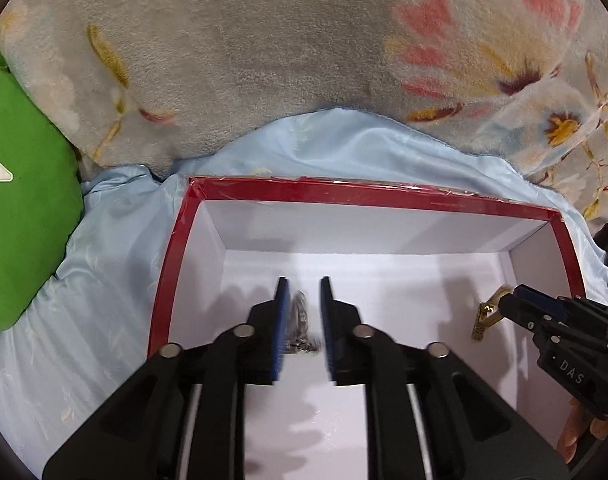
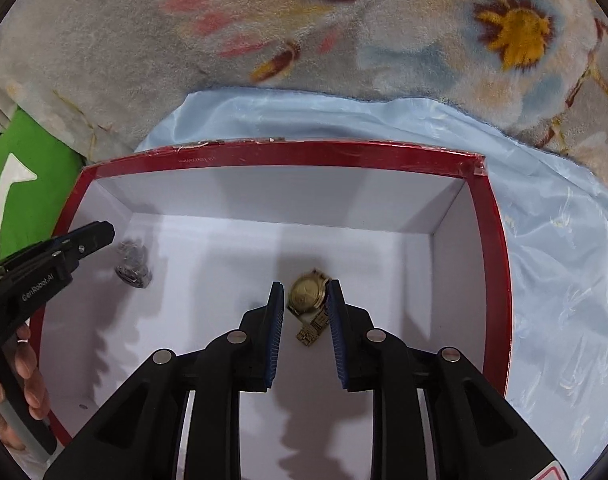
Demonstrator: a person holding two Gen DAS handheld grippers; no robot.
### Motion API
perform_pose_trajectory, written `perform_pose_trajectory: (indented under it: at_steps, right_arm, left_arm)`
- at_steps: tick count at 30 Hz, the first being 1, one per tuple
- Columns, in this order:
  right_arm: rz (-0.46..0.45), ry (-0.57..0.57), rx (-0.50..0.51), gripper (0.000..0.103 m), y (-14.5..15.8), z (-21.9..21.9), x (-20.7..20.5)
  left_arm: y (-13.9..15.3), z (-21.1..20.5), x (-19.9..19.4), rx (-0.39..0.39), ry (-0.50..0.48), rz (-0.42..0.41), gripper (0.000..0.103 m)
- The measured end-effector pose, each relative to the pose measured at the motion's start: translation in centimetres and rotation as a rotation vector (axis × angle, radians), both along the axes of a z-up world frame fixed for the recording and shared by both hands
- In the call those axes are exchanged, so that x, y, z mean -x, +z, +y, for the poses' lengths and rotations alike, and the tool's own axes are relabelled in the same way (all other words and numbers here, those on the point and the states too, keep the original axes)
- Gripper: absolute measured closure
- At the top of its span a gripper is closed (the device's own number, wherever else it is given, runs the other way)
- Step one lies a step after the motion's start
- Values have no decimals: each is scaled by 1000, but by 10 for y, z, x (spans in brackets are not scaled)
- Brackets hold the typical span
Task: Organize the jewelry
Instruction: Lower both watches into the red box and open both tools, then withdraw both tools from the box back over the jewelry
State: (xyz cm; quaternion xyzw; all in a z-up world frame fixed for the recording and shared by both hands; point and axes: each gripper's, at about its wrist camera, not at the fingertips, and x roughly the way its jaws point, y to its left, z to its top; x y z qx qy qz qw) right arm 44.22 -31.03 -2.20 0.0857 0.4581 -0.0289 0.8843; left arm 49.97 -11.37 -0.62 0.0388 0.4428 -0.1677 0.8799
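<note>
A red-rimmed box [image 1: 375, 196] with a white inside lies on pale blue satin; it also shows in the right wrist view [image 2: 288, 156]. My left gripper [image 1: 302, 282] is open inside the box, with a silver watch [image 1: 300, 320] lying between its blue pads. In the right wrist view the silver watch [image 2: 132, 266] lies on the box floor just beyond the left gripper [image 2: 104, 232]. My right gripper [image 2: 304, 286] is open around a gold watch [image 2: 308, 298] lying on the box floor. In the left wrist view the right gripper [image 1: 515, 300] reaches in from the right, next to the gold watch [image 1: 485, 314].
A floral fleece blanket [image 1: 264, 60] lies behind the box. A green cushion [image 1: 20, 208] sits at the left. Blue satin cloth [image 2: 555, 248] surrounds the box. Hands hold both gripper handles at the frame edges.
</note>
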Motion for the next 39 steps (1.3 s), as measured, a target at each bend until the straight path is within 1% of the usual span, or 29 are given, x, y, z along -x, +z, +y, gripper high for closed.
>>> perform_pose_trajectory:
  at_steps: [1, 2, 3, 4, 5, 6, 10, 13, 14, 17, 19, 23, 27, 31, 33, 36, 39]
  right_arm:
    - [5, -2, 13, 77, 1, 1, 0]
    - [7, -2, 22, 69, 1, 3, 1]
    - [7, 0, 31, 60, 3, 4, 2]
    - [4, 1, 45, 56, 4, 6, 3]
    - [2, 1, 60, 53, 5, 7, 6]
    - [-1, 0, 80, 53, 7, 9, 10]
    - [-42, -6, 90, 52, 20, 8, 30]
    - [-103, -18, 105, 52, 36, 5, 61]
    - [-125, -24, 112, 52, 43, 6, 72]
    - [-194, -40, 113, 47, 63, 6, 114]
    - [-233, -39, 95, 46, 75, 7, 149]
    - [-275, -33, 125, 44, 81, 19, 212]
    - [-277, -25, 142, 44, 70, 33, 274]
    - [-254, -32, 111, 44, 46, 43, 326]
    - [-234, -39, 96, 44, 31, 50, 350]
    - [-201, -29, 54, 44, 7, 61, 379]
    - [-168, -17, 24, 44, -16, 75, 401]
  left_arm:
    - [0, 0, -1, -8, 4, -1, 54]
    - [1, 1, 0, -9, 9, -8, 47]
    - [3, 3, 1, -6, 16, -20, 37]
    - [6, 4, 3, -4, 23, -39, 31]
    - [10, 6, 5, -2, 27, -60, 28]
    - [13, 9, 6, -2, 31, -72, 24]
    - [33, 23, 24, 24, 41, -122, 24]
    - [49, 39, 49, 32, 48, -159, 23]
    - [56, 46, 62, 32, 49, -180, 23]
    - [69, 63, 98, 26, 53, -215, 21]
    - [75, 75, 126, 23, 53, -237, 19]
    - [77, 100, 185, 11, 30, -247, 18]
    - [61, 120, 234, -23, 20, -205, 18]
    - [32, 138, 280, -70, 40, -166, 18]
    - [20, 149, 299, -70, 55, -137, 18]
    - [4, 164, 327, -30, 80, -87, 18]
    - [-10, 173, 350, -13, 99, -52, 18]
